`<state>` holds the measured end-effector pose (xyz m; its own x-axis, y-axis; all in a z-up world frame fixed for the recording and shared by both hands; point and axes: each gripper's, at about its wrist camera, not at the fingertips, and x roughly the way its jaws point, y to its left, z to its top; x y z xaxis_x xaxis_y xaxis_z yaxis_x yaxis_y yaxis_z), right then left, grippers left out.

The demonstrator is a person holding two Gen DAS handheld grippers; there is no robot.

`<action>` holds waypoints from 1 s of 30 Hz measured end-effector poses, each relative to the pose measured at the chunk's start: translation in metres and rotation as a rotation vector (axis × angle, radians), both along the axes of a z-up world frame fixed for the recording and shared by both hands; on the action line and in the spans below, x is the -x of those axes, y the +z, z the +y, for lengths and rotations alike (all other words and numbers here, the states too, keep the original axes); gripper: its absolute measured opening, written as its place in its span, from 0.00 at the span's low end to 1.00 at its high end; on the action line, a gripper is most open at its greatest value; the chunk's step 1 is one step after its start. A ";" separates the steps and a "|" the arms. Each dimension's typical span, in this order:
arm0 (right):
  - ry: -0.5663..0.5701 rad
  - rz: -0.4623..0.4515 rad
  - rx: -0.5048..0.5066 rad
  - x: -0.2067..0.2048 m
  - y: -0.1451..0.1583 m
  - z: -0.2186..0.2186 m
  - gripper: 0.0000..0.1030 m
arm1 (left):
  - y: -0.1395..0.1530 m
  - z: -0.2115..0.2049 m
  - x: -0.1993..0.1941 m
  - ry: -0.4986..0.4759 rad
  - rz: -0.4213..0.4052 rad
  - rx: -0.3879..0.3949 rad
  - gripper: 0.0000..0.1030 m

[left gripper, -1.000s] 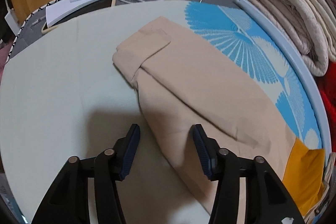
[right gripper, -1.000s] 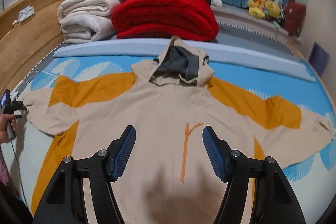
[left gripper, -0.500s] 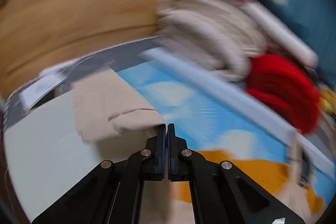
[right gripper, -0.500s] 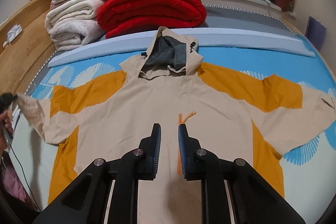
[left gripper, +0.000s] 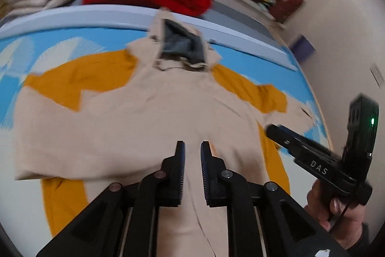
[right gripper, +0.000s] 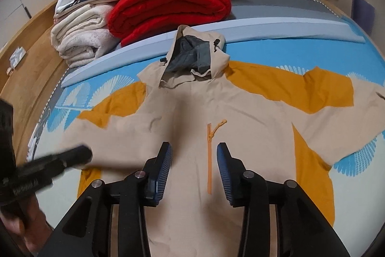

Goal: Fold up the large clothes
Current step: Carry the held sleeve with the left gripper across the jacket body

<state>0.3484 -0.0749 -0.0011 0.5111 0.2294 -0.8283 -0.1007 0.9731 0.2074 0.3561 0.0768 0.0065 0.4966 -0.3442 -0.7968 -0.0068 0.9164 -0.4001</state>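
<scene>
Folded across the chest since the earlier frame, the jacket's left sleeve (right gripper: 113,136) lies flat; right sleeve (right gripper: 336,110) stretches right, nearer the right gripper (right gripper: 194,171), whose jaws have just been opening, empty; left gripper (left gripper: 192,165) jaws have opened slightly, empty.

Beyond the fingers (right gripper: 166,168): beige hooded jacket (right gripper: 240,117) with orange panels, grey hood lining; blue feather-patterned sheet (right gripper: 300,57); red blanket (right gripper: 168,6).

A bed (right gripper: 276,57) in blue printed sheet carries a spread jacket (right gripper: 240,112) and stacked blankets (right gripper: 168,4).

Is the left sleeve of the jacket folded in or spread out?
Folded in: the left sleeve lies across the jacket chest, while the right sleeve stays spread.
</scene>
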 end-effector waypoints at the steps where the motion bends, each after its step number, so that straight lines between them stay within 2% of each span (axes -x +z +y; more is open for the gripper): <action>1: -0.008 0.005 -0.007 -0.001 -0.001 -0.001 0.40 | 0.004 0.012 0.003 0.043 0.000 -0.008 0.14; 3: -0.016 0.008 -0.012 -0.004 -0.002 -0.002 0.40 | 0.008 0.036 0.009 0.117 -0.037 -0.059 0.16; 4: -0.017 0.008 -0.010 -0.005 -0.004 -0.003 0.40 | 0.008 0.043 0.013 0.150 -0.058 -0.131 0.16; 5: -0.023 0.008 -0.001 -0.006 -0.006 -0.002 0.40 | 0.002 0.049 0.012 0.183 -0.051 -0.233 0.16; 7: -0.045 0.019 0.001 -0.010 -0.013 -0.004 0.38 | -0.011 0.055 0.000 0.208 0.017 -0.379 0.16; 8: -0.057 0.031 -0.007 -0.013 -0.018 -0.006 0.34 | -0.015 0.060 -0.004 0.215 0.032 -0.389 0.16; 10: -0.076 0.060 -0.023 -0.019 -0.030 -0.009 0.32 | -0.017 0.068 -0.013 0.226 0.053 -0.354 0.16; 15: -0.113 0.108 -0.045 -0.033 -0.058 -0.011 0.34 | -0.026 0.079 -0.031 0.269 0.096 -0.309 0.16; 18: -0.117 0.169 -0.086 -0.042 -0.082 -0.008 0.44 | -0.025 0.085 -0.040 0.280 0.107 -0.258 0.16; 26: -0.184 0.334 -0.206 -0.056 -0.145 -0.011 0.46 | -0.024 0.108 -0.042 0.335 0.120 -0.251 0.16; 27: -0.191 0.348 -0.219 -0.057 -0.150 -0.011 0.45 | -0.023 0.110 -0.042 0.340 0.119 -0.253 0.16; 28: -0.192 0.351 -0.233 -0.057 -0.154 -0.011 0.35 | -0.023 0.111 -0.042 0.345 0.117 -0.257 0.16; 29: -0.188 0.348 -0.227 -0.058 -0.155 -0.009 0.21 | -0.022 0.113 -0.042 0.348 0.116 -0.258 0.16; 30: -0.179 0.336 -0.220 -0.058 -0.154 -0.008 0.15 | -0.022 0.114 -0.042 0.351 0.114 -0.260 0.16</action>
